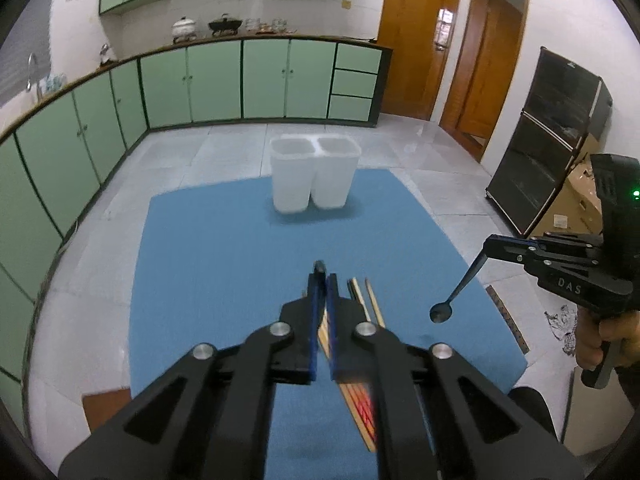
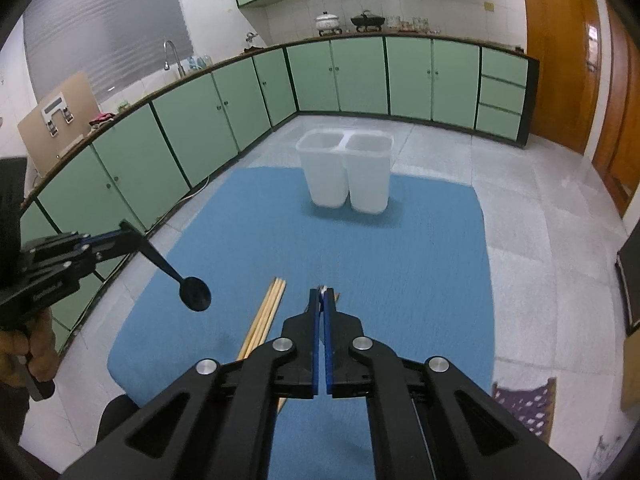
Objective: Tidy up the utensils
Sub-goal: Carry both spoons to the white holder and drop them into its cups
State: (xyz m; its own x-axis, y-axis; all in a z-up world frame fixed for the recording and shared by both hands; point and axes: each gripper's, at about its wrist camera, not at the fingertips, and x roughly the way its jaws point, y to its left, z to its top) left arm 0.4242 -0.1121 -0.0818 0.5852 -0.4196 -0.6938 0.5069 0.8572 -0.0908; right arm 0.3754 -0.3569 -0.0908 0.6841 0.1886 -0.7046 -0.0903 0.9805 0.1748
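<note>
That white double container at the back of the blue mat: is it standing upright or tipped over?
Upright. The white double container stands on its base on the blue mat, both openings facing up. Nothing shows above its rims; the insides are not clearly visible.

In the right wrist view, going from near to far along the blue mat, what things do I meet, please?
Right gripper shut on a utensil handle → chopsticks lying on the blue mat → white twin container standing at the mat's far edge → green cabinets along the wall.
</note>
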